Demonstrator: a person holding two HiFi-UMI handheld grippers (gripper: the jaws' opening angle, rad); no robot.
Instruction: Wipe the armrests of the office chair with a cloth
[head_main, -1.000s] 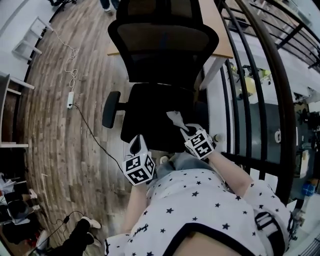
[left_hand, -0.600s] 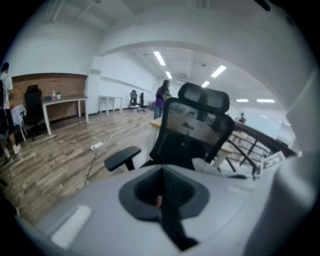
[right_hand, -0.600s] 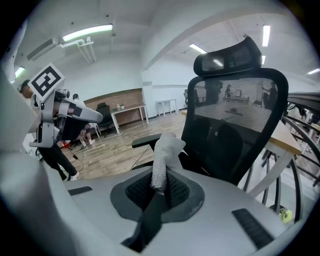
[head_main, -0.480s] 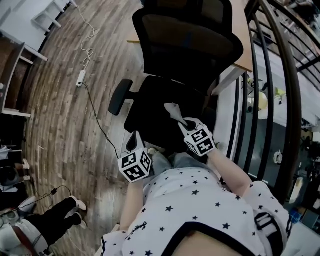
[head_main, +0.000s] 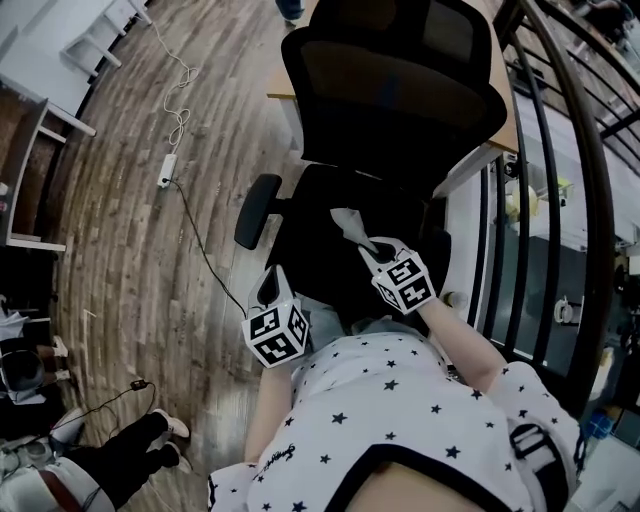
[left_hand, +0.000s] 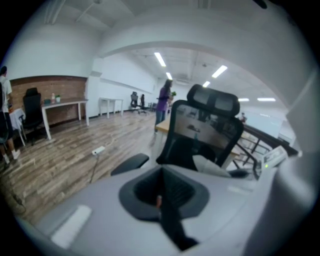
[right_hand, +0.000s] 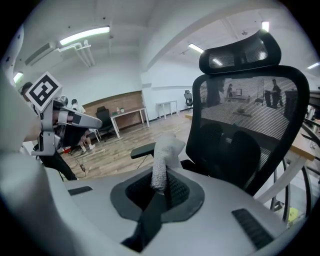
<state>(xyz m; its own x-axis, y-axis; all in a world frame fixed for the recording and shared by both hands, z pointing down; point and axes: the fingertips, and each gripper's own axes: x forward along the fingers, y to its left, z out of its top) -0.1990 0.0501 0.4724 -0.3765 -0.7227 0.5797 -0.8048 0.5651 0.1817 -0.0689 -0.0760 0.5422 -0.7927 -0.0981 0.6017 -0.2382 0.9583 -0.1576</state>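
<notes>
Head view looks steeply down on a black mesh-backed office chair that faces the person, with its seat just beyond both grippers. The right gripper is above the near right part of the seat, and its jaws are clamped on a pale grey cloth. The cloth sticks out past the fingertips toward the far side, over the seat, and touches no armrest. In the right gripper view the right gripper pinches the lower end of the cloth between its two dark pads. The rest of the fabric stands up from the pinch as a bunched, knitted-looking roll that flops over at the top. Behind the cloth, at scene left, the chair's left armrest shows well apart from it, and the left gripper is farther left. The left gripper is at the near left edge of the seat, near the left armrest but not touching it. In the left gripper view its jaws are pressed together with nothing between them, and the armrest lies beyond them. A white power strip lies on the wood-plank floor at far left.
</notes>
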